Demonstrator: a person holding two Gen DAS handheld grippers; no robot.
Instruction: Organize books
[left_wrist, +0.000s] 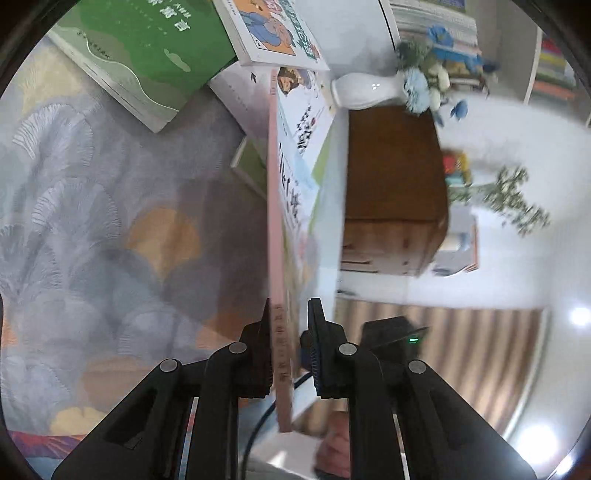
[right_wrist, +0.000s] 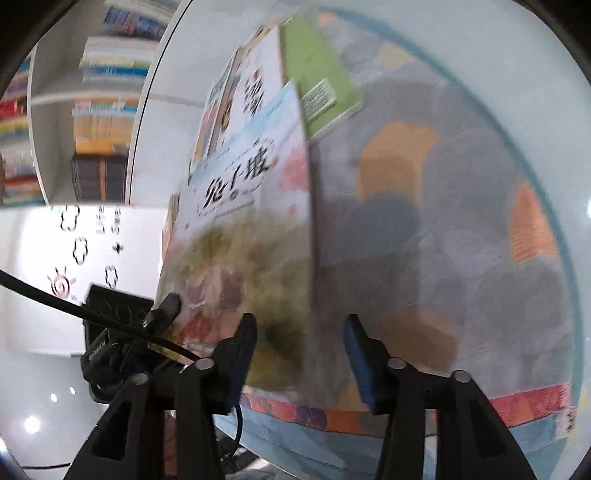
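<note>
My left gripper is pinched tight on the pink book, which stands up on its edge over the rug. My right gripper has its jaws apart, with the edge of the pink book between them, not squeezed. The green book lies flat on the rug, past the pink book.
</note>
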